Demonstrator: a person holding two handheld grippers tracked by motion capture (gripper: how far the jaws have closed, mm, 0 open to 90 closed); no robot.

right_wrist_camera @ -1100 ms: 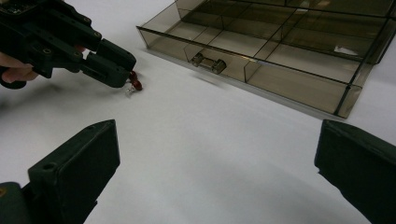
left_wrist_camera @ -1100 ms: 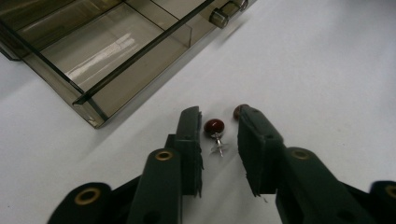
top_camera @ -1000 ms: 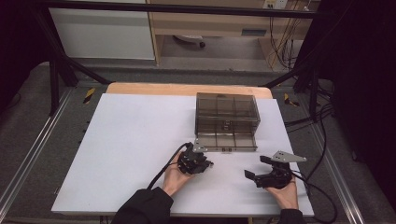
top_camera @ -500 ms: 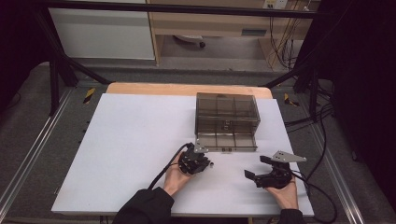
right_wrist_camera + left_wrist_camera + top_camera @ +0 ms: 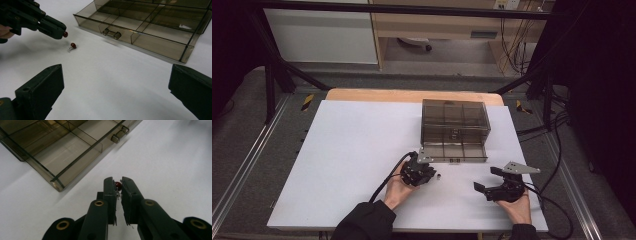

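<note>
Table: one, white-topped [image 5: 347,165], with a bare wooden strip along its far edge.
Box: one smoked-clear plastic organiser [image 5: 455,120] at the far right-centre of the table, its single drawer [image 5: 457,151] pulled out toward the person; dividers split the drawer into compartments, and those in view look empty.
Drawer handle: one small clear knob pair [image 5: 111,33] on the drawer front.
Red-headed pieces: two counted. One [image 5: 118,185] sits between the left fingers at their tips; the other [image 5: 72,45], with a thin metal tail, lies loose on the table just beside those tips and in front of the drawer.
Left gripper: [image 5: 426,172] near the drawer's front left corner, fingers closed down to a narrow gap on the small red piece.
Right gripper: [image 5: 488,179] well apart to the right, resting low over bare table, fingers [image 5: 40,92] spread wide with nothing between them.
Hands: two, one on each gripper.
</note>
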